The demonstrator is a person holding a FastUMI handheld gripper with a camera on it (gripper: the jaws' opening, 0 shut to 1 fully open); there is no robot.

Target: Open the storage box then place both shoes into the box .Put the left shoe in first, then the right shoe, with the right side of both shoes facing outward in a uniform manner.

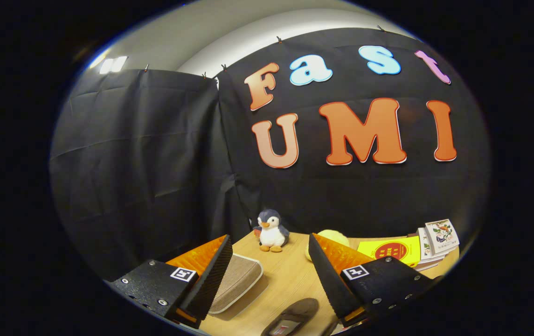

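Tongs (271, 275) gaping wide, gripping nothing, hovering over pale wooden bench (285, 275). Dark brown slipper-like shoe (294, 317) lying between fingers at near edge. Beige cushioned flat box (239, 280) resting just beside one finger. Plush penguin toy (271, 231) standing beyond, near far edge; yellow round object (334, 237), stacked booklets (427, 245) sitting alongside.

From my remote seat I can read no text. Square black-and-white marker tags sit on both fingers of the hand-held gripper (270, 259), which are spread apart. The yellow booklet (392, 249) on the bench (290, 275) bears a red round emblem, its characters too small to read
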